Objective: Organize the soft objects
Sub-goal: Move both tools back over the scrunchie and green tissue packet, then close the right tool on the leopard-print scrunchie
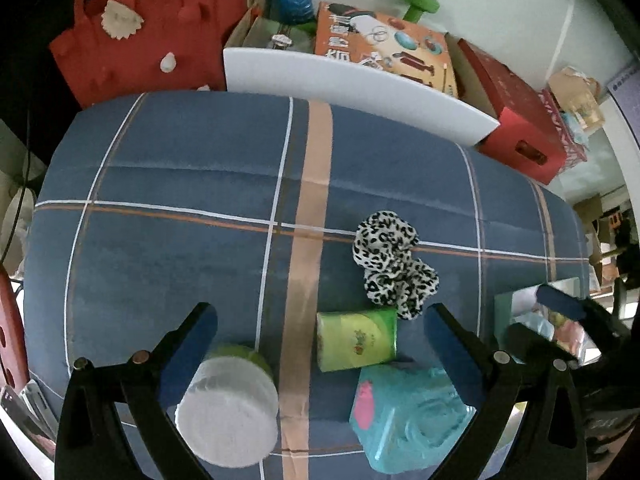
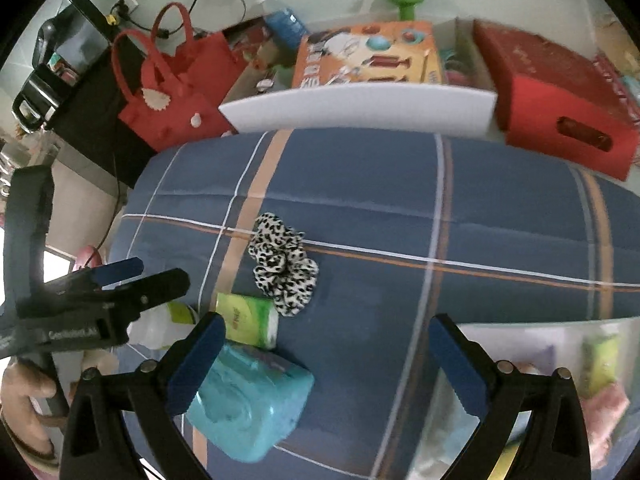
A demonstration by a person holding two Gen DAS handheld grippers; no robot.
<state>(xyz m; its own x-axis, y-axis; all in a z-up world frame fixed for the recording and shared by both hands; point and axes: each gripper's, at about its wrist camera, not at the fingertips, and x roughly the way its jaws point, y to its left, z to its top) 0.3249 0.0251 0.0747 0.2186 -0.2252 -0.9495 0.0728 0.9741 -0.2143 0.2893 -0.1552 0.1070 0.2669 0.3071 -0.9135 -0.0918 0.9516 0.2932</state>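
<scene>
Over the plaid-covered surface (image 1: 180, 184), both tools hang with jaws spread wide and nothing between them. The left tool (image 1: 320, 344) looks down on a cluster at its 6 o'clock: a white-lidded round container (image 1: 228, 408) by its left finger, a green tissue pack (image 1: 356, 338) in the middle, a teal wipes pack (image 1: 404, 412) touching that pack's near edge, and a leopard-print scrunchie (image 1: 394, 264) just beyond at 1 o'clock. The right tool (image 2: 326, 356) hovers further right, its left finger over the teal wipes pack (image 2: 248, 400), with a clear storage bin (image 2: 520, 360) at its 4 o'clock already holding some soft items.

The likely trouble is crowding. The tissue pack and wipes pack lie against each other, so a closing tool may catch both, or nudge one off line. The scrunchie is limp and low, so the fingers could slide over it or pinch the cloth instead. The wipes pack looks slick and squashy, so a shallow grip may slip. The two tools are also near each other; the left tool (image 2: 120, 276) shows at 9 o'clock in the right view, so reaching for the same item risks a clash.
</scene>
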